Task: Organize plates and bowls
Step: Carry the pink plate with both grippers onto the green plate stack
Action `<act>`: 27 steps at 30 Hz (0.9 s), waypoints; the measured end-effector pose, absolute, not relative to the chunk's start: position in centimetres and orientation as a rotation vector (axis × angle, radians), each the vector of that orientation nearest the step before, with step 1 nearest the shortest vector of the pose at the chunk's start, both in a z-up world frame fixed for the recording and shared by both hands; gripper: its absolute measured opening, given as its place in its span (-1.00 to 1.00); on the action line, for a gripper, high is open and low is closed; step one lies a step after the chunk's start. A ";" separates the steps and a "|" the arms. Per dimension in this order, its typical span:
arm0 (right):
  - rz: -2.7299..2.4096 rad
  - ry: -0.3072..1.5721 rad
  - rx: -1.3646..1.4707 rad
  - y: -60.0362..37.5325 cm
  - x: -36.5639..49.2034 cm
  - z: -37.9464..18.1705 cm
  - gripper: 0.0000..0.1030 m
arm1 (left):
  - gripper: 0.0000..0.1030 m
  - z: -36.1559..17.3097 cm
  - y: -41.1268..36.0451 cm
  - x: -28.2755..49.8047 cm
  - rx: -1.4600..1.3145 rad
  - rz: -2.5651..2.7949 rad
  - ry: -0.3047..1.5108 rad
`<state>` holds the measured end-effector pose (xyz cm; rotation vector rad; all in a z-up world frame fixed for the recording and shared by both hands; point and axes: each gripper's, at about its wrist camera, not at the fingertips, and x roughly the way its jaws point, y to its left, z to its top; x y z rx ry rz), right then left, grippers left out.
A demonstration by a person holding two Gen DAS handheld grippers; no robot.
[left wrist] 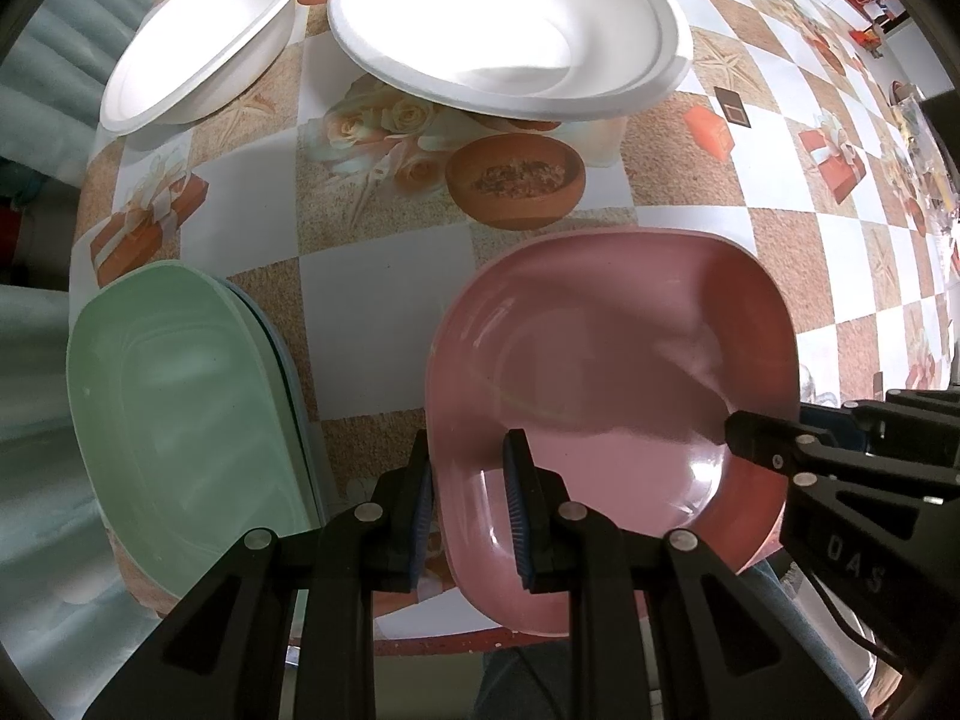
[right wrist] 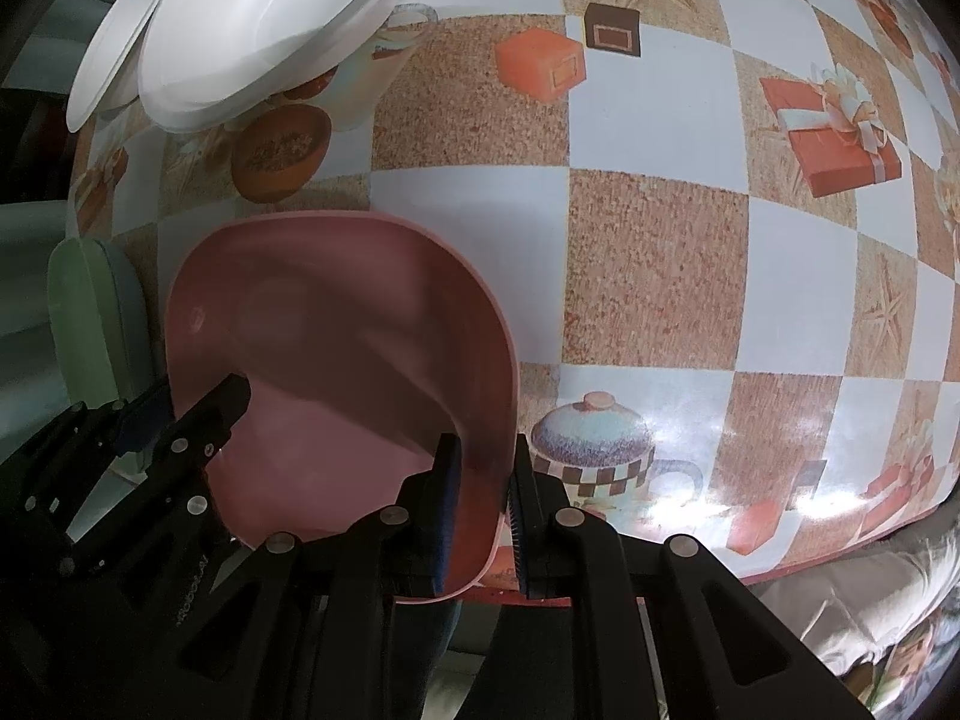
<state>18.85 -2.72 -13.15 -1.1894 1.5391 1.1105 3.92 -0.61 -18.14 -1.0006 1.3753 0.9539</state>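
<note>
Bare tablecloth (right wrist: 648,252) rt of pink plate (right wrist: 336,324); green plates (left wrist: 180,384) left

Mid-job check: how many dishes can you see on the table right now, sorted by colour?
White bowls: 2, and
Pink plate: 1, gripped at opposite rims by left gripper and right gripper
Green plate: 1, with a bluish rim beneath
Total: 4 clearly visible

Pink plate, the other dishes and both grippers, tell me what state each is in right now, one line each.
pink plate: upright, gripped on opposite rims by both grippers.
left gripper: shut on the plate's left rim.
right gripper: shut on the plate's right rim.
green plate: stacked on a bluish plate.
white bowls: nested, tilted.
single white bowl: upright, empty.
</note>
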 end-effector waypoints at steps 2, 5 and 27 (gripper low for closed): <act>1.109 1.545 -1.186 -2.9 18.9 -13.2 -0.69 | -0.56 -18.1 -0.6 3.8 -1.009 0.948 1.375; 1.106 1.550 -1.189 -3.1 19.0 -13.2 -0.69 | -0.56 -18.1 -0.5 3.7 -1.022 0.943 1.376; 1.215 1.506 -1.135 -0.9 18.0 -7.1 -0.69 | -0.56 -10.8 2.4 0.9 -0.928 1.049 1.284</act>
